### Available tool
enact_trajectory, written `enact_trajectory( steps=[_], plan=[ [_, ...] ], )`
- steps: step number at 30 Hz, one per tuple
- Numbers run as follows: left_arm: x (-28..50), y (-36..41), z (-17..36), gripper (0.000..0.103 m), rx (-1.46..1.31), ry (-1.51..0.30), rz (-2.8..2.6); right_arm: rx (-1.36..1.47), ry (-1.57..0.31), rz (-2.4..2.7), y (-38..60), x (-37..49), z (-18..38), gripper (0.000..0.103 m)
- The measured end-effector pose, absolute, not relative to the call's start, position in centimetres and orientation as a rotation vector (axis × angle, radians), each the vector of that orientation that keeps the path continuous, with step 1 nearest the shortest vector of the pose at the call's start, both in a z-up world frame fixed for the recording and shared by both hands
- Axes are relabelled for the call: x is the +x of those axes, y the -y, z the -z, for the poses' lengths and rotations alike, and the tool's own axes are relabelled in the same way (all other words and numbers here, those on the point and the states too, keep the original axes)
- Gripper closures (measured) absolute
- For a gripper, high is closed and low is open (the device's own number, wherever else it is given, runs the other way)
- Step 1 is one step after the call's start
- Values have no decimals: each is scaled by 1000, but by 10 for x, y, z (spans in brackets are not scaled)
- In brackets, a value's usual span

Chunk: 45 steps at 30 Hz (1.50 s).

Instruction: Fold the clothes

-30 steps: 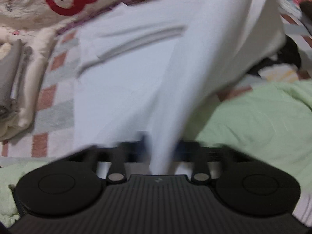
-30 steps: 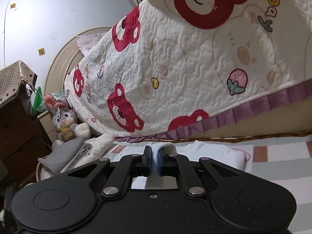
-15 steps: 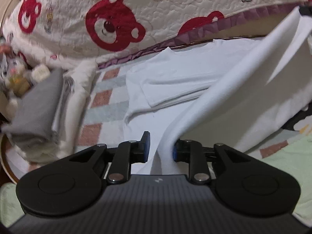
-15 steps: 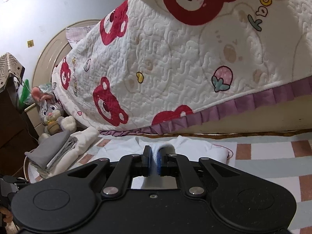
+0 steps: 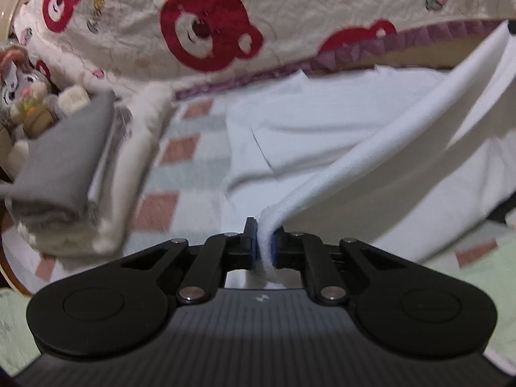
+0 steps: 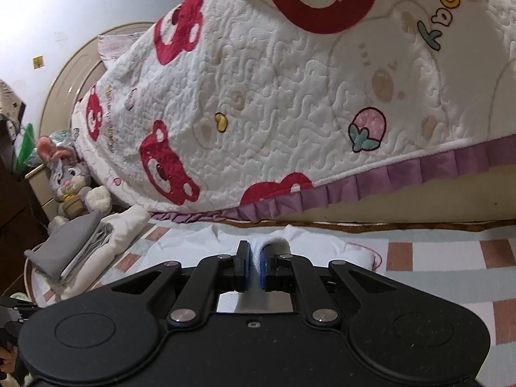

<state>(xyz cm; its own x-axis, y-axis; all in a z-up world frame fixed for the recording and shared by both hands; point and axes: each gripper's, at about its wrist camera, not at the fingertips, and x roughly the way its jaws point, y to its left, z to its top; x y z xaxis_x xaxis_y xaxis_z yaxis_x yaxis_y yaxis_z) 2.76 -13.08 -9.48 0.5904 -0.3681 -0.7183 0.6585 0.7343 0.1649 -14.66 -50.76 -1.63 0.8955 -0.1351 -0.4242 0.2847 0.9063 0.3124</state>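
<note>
Between both claws, white garment edge, taut.

Checked mat; white garment; folded stack

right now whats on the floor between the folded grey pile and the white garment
In the left wrist view, only bare checkered mat lies between the folded grey pile and the white garment; nothing sits on that strip. The right wrist view shows the same gap.
</note>
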Motion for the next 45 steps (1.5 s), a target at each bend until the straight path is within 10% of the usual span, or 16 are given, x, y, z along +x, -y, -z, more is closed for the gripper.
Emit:
enact_trajectory(
  steps=[28, 45],
  plan=[
    [160, 231, 121, 94, 478, -687, 690, 674, -710, 333, 628, -34, 101, 94],
    [216, 192, 126, 59, 145, -744, 762, 850, -909, 326, 688, 5, 150, 95]
  ],
)
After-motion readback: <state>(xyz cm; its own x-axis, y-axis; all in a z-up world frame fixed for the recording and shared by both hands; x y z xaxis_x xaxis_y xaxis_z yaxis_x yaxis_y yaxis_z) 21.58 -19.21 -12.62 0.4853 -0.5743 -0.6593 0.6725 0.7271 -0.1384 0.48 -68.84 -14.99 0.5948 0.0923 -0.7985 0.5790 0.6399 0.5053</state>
